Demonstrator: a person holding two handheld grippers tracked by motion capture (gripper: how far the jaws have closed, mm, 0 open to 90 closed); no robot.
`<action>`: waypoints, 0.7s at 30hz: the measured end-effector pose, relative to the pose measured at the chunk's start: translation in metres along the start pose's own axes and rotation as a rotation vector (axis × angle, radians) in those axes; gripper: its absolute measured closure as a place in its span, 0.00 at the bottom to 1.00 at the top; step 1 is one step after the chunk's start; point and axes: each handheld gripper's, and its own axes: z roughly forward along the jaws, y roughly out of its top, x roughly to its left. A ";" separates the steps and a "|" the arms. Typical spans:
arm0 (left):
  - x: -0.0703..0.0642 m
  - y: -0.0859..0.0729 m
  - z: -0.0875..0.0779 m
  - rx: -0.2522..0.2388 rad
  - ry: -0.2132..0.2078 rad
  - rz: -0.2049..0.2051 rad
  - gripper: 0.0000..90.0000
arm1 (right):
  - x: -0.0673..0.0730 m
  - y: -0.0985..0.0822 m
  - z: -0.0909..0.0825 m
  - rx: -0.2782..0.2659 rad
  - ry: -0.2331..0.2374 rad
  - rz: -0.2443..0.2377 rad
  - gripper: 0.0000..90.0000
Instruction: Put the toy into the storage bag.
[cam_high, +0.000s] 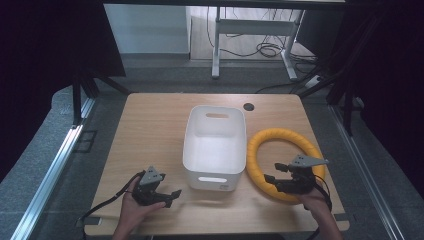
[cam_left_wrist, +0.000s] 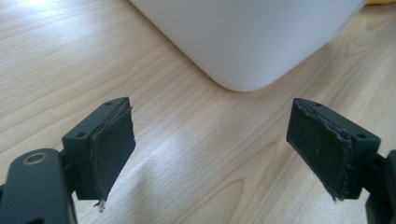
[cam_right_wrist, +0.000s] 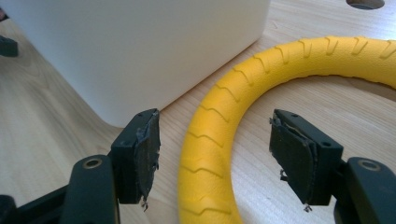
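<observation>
Yellow ring (cam_right_wrist: 210, 140) cut off (bottom edge) — bin (cam_left_wrist: 247, 37) too.

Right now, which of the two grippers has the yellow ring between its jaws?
The right gripper: its open jaws straddle the yellow ring. The left gripper faces bare table beside the white bin.

1. The right gripper (cam_right_wrist: 212, 158) is holding its two black jaws wide apart.
2. A yellow ring (cam_right_wrist: 219, 126) is lying flat on the wooden table (cam_right_wrist: 42, 140), and its near curve is sitting between the jaws.
3. A white bin (cam_right_wrist: 135, 46) is standing just beside the ring.
</observation>
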 end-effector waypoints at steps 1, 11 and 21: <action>0.000 0.000 0.001 0.003 -0.004 0.001 0.17 | 0.001 0.000 -0.002 0.002 0.000 -0.002 0.38; -0.004 0.004 -0.001 0.018 0.008 0.019 0.17 | 0.001 0.013 -0.002 0.193 0.002 -0.092 0.40; -0.010 0.005 0.003 0.037 0.011 0.057 0.17 | -0.001 0.033 0.019 0.417 0.050 -0.164 0.38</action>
